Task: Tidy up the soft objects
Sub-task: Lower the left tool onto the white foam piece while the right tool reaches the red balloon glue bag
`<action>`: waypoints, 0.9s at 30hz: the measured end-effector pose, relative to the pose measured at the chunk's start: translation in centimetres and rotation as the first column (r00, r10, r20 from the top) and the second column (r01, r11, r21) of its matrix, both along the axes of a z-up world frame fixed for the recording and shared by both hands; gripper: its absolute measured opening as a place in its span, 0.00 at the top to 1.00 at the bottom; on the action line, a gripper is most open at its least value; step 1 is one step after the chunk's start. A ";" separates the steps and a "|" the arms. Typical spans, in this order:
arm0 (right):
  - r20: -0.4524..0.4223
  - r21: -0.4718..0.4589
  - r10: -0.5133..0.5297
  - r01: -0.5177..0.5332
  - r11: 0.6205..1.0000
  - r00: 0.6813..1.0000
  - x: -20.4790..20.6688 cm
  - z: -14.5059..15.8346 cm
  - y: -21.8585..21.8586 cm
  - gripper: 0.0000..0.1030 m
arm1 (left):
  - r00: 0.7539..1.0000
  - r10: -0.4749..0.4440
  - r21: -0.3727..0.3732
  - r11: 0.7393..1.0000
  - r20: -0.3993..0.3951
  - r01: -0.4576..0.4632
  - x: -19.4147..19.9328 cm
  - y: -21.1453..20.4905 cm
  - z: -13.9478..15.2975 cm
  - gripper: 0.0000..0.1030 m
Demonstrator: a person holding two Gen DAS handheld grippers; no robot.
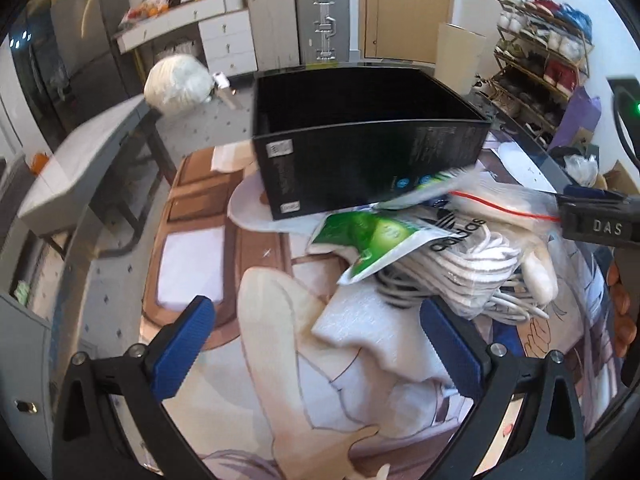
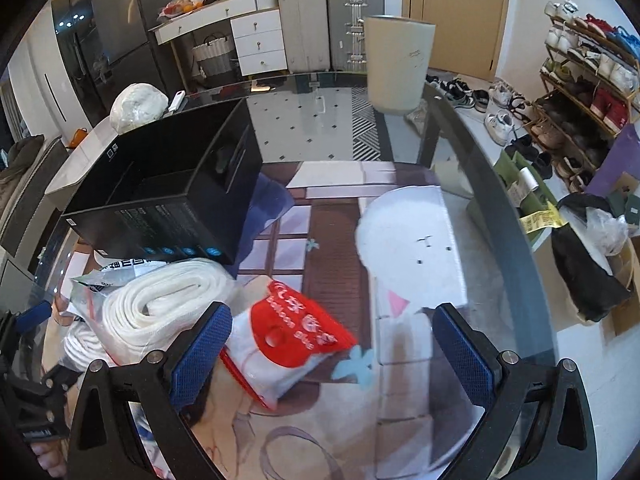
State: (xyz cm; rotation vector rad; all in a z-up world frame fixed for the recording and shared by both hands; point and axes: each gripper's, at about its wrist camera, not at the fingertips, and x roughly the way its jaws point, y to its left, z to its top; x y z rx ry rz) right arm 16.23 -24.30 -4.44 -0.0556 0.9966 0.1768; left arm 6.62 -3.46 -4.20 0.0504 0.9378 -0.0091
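Note:
An open black box (image 1: 360, 136) stands on the glass table, also in the right wrist view (image 2: 168, 196). In front of it lies a pile of soft items: a green and white packet (image 1: 376, 240), a clear bag of white socks (image 1: 472, 264), a white foam sheet (image 1: 372, 328). The right wrist view shows a bagged white roll (image 2: 160, 304) and a red and white packet (image 2: 296, 340). My left gripper (image 1: 320, 344) is open above the foam sheet. My right gripper (image 2: 332, 348) is open, the red packet between its fingers. The right gripper's side (image 1: 592, 220) shows beside the sock bag.
A printed mat (image 2: 332, 216) covers the glass table (image 2: 460, 132). A beige cylinder bin (image 2: 400, 64) stands at the far edge. A shoe rack (image 2: 584, 92), suitcases (image 2: 328, 24) and a white drawer desk (image 2: 240, 28) line the room. A white bundle (image 1: 176, 84) lies on a side table.

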 end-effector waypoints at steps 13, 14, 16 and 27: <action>-0.068 0.002 0.075 -0.075 0.997 0.995 -0.5 -2.3 0.9 0.13 | 0.998 -0.059 -0.013 0.998 0.013 0.059 -0.5 1.5 -0.1 0.00; -0.068 -0.002 0.084 -0.085 0.996 0.994 -0.6 -2.2 0.8 0.17 | 0.998 -0.058 -0.002 0.998 0.017 0.058 -0.7 1.7 -0.1 0.00; -0.070 -0.010 0.102 -0.103 0.995 0.992 -1.1 -2.1 0.7 0.21 | 0.999 -0.049 0.029 0.998 0.024 0.048 -0.9 2.0 0.0 0.00; -0.053 0.052 0.094 -0.091 0.995 0.994 -2.4 -0.5 -1.4 0.21 | 0.997 -0.060 -0.106 0.993 -0.051 0.055 -0.6 2.3 -0.2 0.00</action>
